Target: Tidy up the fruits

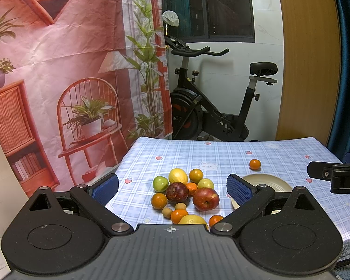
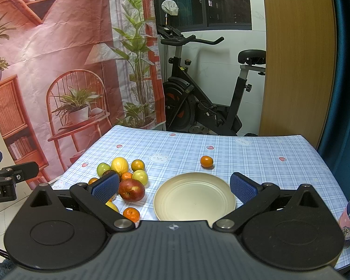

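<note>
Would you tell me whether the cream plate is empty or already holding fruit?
Empty: the plate shows only bare surface; the fruit pile lies beside it.

Each gripper, left (image 1: pixel 172 187) and right (image 2: pixel 173 186), is matte black plastic with two round housings, angled linkage arms on silver pivot pins, and fingers (image 1: pixel 239 190) faced with ribbed blue pads (image 2: pixel 242 187). A small crosshair mark (image 2: pixel 173 227) sits on the ridged centre plate.

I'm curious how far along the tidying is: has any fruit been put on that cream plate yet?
No: in the right wrist view the cream plate is bare, and the red apple and other fruit lie on the tablecloth beside it.
</note>
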`<state>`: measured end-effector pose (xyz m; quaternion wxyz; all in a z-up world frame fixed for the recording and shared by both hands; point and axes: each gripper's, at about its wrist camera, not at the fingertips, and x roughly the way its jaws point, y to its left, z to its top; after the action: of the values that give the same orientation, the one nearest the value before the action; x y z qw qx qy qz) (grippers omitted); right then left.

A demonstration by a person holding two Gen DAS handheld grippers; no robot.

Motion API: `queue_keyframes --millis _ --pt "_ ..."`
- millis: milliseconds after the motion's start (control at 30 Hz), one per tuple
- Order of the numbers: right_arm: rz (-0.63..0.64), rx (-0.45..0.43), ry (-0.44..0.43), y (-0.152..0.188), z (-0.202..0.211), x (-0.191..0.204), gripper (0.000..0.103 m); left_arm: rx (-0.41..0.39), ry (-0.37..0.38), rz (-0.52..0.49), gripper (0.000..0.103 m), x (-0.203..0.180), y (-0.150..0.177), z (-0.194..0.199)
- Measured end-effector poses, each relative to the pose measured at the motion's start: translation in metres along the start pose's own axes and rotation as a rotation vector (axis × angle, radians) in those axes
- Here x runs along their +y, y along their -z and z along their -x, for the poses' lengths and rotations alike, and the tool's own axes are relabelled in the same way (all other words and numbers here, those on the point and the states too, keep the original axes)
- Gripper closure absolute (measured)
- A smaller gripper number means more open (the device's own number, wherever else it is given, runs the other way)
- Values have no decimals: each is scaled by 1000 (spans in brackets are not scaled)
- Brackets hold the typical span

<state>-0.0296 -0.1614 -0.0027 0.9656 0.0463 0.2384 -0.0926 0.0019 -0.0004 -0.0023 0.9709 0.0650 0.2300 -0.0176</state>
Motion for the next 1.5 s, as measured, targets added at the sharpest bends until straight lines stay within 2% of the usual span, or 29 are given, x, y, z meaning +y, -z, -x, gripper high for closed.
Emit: queue_keyframes --millis 767,1133,1233,1333,1400,1500 --pt "6 -2 -7 -1 -1 -1 0 10 12 -6 3 -2 0 -5" --pt "123 -116 -67 -12 -15 14 0 41 -34 19 3 15 -11 -34" --pt "91 -130 -104 -18 -26 10 0 23 -53 -16 3 16 -13 -41" --pt "39 -171 -200 -23 -37 -2 0 -2 -86 -32 3 19 -16 -48" --pt "31 -188 -199 -26 -46 -5 0 3 -93 -17 4 23 -18 -53" --pt "40 -196 -187 -34 -59 -8 0 -23 -56 -20 7 27 -20 -59"
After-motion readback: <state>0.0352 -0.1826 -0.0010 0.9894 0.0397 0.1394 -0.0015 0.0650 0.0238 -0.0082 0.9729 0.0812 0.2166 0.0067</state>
